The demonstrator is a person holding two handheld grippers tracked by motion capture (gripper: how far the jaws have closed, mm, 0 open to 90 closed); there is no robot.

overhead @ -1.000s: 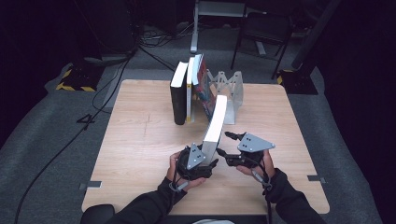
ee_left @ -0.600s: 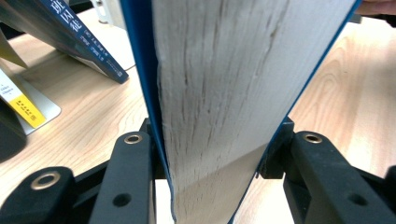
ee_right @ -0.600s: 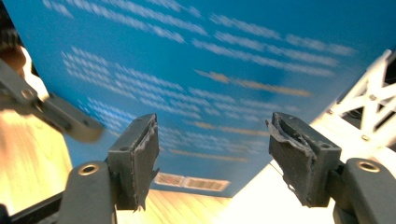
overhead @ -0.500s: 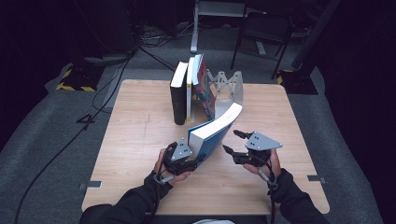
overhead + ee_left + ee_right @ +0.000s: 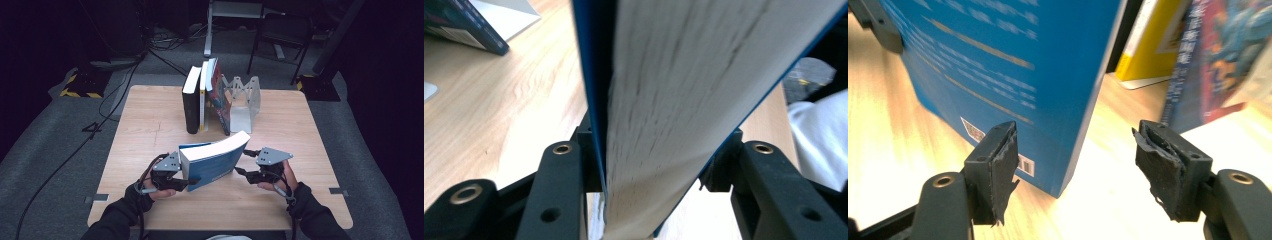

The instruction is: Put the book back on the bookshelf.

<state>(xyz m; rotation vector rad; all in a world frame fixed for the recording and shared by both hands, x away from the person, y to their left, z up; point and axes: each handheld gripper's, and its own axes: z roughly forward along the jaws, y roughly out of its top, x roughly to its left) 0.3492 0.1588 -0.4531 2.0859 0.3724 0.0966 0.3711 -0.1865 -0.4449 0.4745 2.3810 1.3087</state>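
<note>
A thick blue book (image 5: 212,160) hangs tilted over the table's front half, with its white page edge up and its right end higher. My left gripper (image 5: 185,180) holds its lower left end. In the left gripper view the pads (image 5: 591,165) press on both covers of the book (image 5: 684,100). These jaws have just been closing on the book, then eased slightly. My right gripper (image 5: 243,161) stands open at the book's right end. In the right gripper view the book's back cover (image 5: 1013,65) has one corner between the worn pads (image 5: 1000,165), touching neither.
Upright books stand in a row at the back of the wooden table (image 5: 150,130): a black one (image 5: 191,102), a yellow-white one (image 5: 203,95) and a colourful one (image 5: 220,97) leaning on a metal bookend rack (image 5: 243,100). Chairs and cables lie on the floor beyond.
The blue book has swung down from nearly standing on end to a low tilt. My left hand has carried it leftward. The right gripper has stayed where it was.
</note>
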